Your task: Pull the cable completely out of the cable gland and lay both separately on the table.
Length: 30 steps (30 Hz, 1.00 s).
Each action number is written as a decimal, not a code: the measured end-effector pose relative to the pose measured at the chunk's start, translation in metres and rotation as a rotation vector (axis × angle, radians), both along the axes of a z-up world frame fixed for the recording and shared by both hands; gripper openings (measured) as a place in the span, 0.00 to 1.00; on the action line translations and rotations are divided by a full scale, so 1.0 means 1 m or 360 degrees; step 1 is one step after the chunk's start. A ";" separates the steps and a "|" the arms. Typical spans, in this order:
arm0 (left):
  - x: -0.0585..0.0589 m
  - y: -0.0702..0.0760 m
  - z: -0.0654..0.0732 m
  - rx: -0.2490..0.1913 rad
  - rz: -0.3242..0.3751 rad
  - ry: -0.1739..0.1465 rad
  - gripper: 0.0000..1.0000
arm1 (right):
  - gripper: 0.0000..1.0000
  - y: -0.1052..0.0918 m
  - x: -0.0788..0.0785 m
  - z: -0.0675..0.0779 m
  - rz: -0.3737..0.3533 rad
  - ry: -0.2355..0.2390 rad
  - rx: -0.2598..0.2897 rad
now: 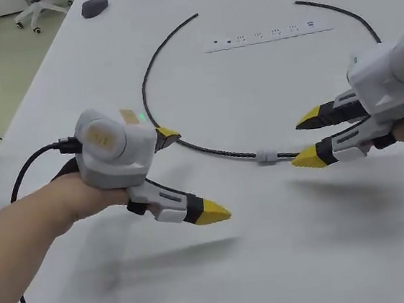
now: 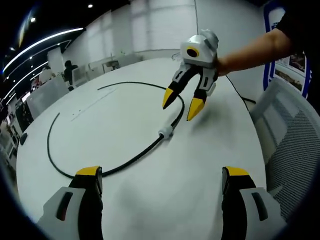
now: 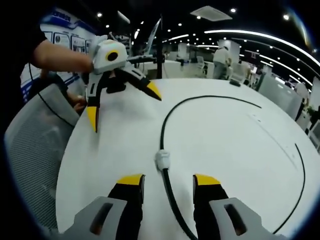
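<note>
Looping black cable (image 1: 187, 144) threads through small white cable gland (image 1: 266, 156).

Matt white table (image 1: 271, 260); black cable (image 1: 209, 149), seemingly rubber; plastic-looking white gland (image 1: 266, 156).

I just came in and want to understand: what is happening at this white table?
A person holds a two-jaw gripper in each hand above the white table. A long black cable lies there in a wide arc, and a small white cable gland is still threaded on it. The right gripper, open, points at the cable just beside the gland. The left gripper, also open, hovers farther away. Neither grips anything yet.
</note>
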<state>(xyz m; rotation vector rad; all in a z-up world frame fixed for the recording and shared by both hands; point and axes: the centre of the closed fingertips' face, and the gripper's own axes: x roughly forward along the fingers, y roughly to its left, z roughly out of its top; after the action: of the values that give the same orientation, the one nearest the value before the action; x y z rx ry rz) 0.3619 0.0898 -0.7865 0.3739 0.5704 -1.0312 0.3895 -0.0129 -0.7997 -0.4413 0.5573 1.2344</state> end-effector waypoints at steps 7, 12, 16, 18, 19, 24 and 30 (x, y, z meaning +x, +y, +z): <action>0.005 -0.007 0.007 -0.0044 -0.0007 -0.0060 0.98 | 0.23 0.017 0.001 -0.007 0.0068 -0.0007 0.0009; 0.005 -0.011 0.005 -0.0051 -0.0035 -0.0039 0.96 | 0.21 0.023 0.001 -0.012 0.0108 -0.0002 -0.0001; 0.007 -0.014 0.004 -0.0080 -0.0020 -0.0016 0.97 | 0.20 0.026 0.003 -0.016 0.0129 -0.0001 -0.0015; 0.007 -0.015 0.004 -0.0073 -0.0041 -0.0024 0.97 | 0.18 0.027 0.003 -0.017 0.0143 -0.0003 -0.0016; 0.006 -0.017 0.004 -0.0071 -0.0061 -0.0033 0.96 | 0.18 0.027 0.003 -0.018 0.0145 0.0001 -0.0019; 0.005 -0.022 0.006 -0.0077 -0.0092 -0.0033 0.97 | 0.14 0.029 0.002 -0.022 0.0164 0.0008 -0.0018; 0.006 -0.026 0.008 -0.0105 -0.0085 -0.0028 0.95 | 0.08 0.032 0.000 -0.021 0.0154 0.0020 0.0010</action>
<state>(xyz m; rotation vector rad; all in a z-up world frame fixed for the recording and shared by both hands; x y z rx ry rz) 0.3680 0.0634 -0.7786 0.3409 0.5117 -1.0943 0.3896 0.0194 -0.8206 -0.4602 0.5479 1.3317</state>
